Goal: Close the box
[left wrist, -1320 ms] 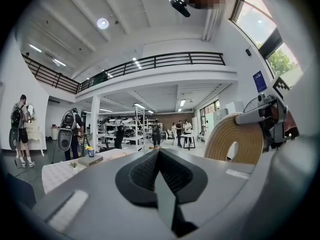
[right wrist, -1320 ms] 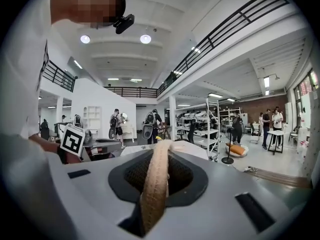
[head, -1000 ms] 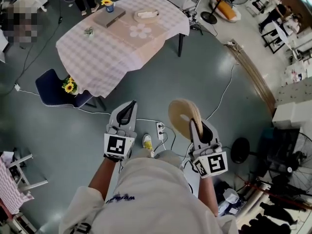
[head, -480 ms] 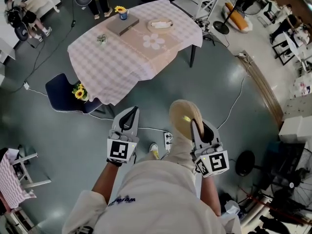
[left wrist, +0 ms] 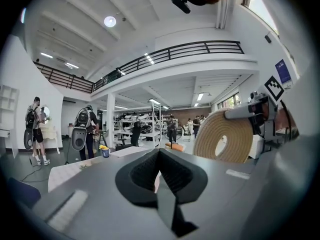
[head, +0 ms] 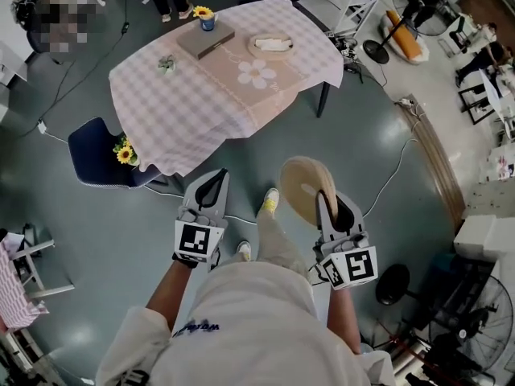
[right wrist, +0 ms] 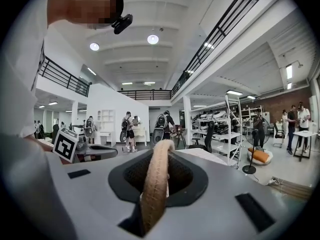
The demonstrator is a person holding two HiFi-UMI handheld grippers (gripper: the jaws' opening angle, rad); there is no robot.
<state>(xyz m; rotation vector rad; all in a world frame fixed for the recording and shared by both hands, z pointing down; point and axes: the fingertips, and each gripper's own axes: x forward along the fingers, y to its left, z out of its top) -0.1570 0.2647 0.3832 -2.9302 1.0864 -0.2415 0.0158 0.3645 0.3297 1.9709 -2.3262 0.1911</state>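
Sitting open on the far part of the pink-checked table (head: 185, 103), the shallow woven box (head: 271, 44) has sth pale inside and is well apart from the person (head: 241, 320). A round woven lid (head: 299, 190) is w/ the R gripper (head: 326, 201), rim pinched edge-on btwn the jaws, over the grey floor (head: 96, 240). L gripper (head: 214, 177) is alongside, jaws pressed together, nothing in them. Also on the table: a flat brown case (head: 205, 39) just beside a cup w/ a sunflower (head: 207, 16), and a flower-shaped mat (head: 257, 73) near the box. A navy chair (head: 92, 147) w/ sunflowers (head: 122, 151) stands at the table's near-left corner.
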